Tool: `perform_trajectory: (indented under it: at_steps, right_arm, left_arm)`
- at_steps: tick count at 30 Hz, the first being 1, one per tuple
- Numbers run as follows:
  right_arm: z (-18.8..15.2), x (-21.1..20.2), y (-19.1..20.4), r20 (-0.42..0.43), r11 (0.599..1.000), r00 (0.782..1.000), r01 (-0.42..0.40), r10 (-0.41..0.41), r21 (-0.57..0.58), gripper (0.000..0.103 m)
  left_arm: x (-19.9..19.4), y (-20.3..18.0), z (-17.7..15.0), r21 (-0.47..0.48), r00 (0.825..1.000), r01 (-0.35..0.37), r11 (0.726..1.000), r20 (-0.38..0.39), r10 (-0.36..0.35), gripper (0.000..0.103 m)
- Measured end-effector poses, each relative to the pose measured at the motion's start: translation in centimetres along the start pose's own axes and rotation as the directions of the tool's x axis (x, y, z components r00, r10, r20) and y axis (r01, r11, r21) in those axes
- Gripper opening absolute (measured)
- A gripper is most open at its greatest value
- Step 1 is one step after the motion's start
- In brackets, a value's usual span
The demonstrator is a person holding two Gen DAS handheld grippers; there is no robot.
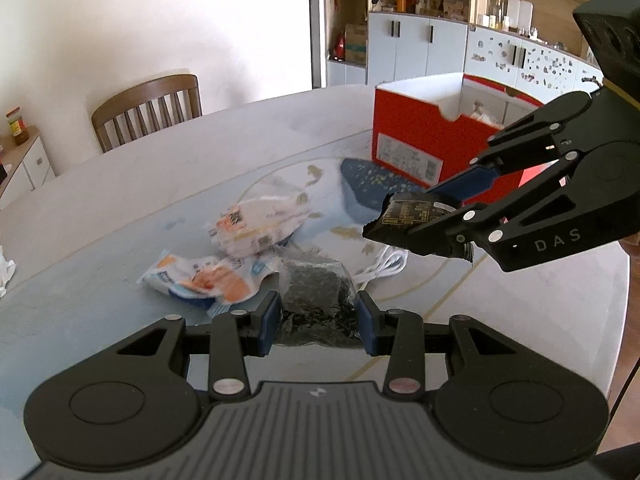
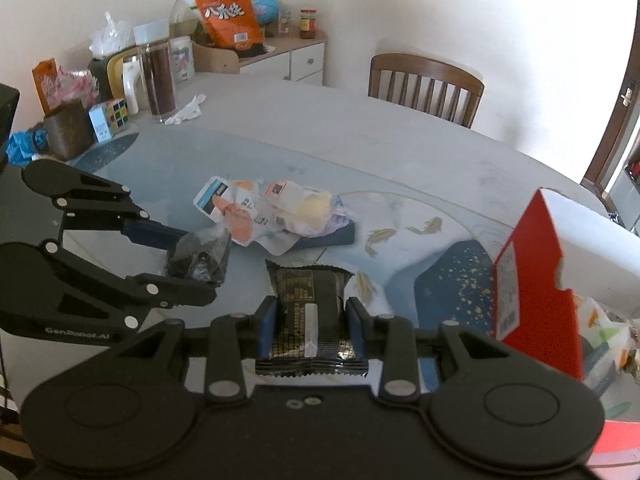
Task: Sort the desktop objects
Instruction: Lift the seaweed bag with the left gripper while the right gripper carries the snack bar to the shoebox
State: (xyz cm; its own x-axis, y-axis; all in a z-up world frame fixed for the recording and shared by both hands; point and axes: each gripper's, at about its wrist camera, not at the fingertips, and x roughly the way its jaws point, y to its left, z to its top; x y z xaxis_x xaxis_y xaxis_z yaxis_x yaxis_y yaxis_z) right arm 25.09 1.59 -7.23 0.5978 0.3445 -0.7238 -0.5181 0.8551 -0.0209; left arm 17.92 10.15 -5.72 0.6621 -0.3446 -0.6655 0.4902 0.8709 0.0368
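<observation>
My left gripper (image 1: pixel 318 320) is shut on a clear bag of dark dried bits (image 1: pixel 312 288), held just above the table. In the right wrist view the same gripper (image 2: pixel 198 264) and bag (image 2: pixel 200 254) show at the left. My right gripper (image 2: pixel 312 320) is shut on a black foil snack packet (image 2: pixel 308 292). From the left wrist view that gripper (image 1: pixel 416 216) hangs at the right with the packet (image 1: pixel 404 210), in front of the red box (image 1: pixel 412 136). The open red box (image 2: pixel 536 280) holds some packets. Orange-and-white snack packets (image 2: pixel 272 208) lie on the table.
A white cable (image 1: pixel 384 264) lies by a dark blue mat (image 1: pixel 368 184). Jars, a Rubik's cube (image 2: pixel 114 114) and an orange snack bag (image 2: pixel 228 12) crowd the table's far left corner. A wooden chair (image 2: pixel 426 84) stands behind the round table (image 2: pixel 360 128).
</observation>
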Motion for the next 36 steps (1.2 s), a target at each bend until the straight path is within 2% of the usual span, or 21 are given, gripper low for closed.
perform_trajectory:
  at_steps: [7, 19, 36]
  right_arm:
    - [0.3, -2.9, -1.9, 0.037, 1.000, 0.999, 0.000, -0.001, 0.020, 0.035]
    - [0.0, -7.8, -7.1, 0.088, 0.997, 0.995, 0.051, -0.055, 0.054, 0.035]
    - [-2.5, -12.1, -15.6, 0.119, 0.983, 0.983, 0.126, -0.142, 0.132, 0.035]
  left_arm:
    - [-0.7, -2.4, 2.4, 0.008, 0.999, 0.017, 1.000, 0.037, -0.017, 0.039]
    - [-0.8, -7.6, 7.1, 0.058, 0.990, 0.055, 0.997, 0.123, -0.062, 0.039]
    - [1.8, -15.0, 13.1, 0.115, 0.979, 0.100, 0.988, 0.165, -0.118, 0.039]
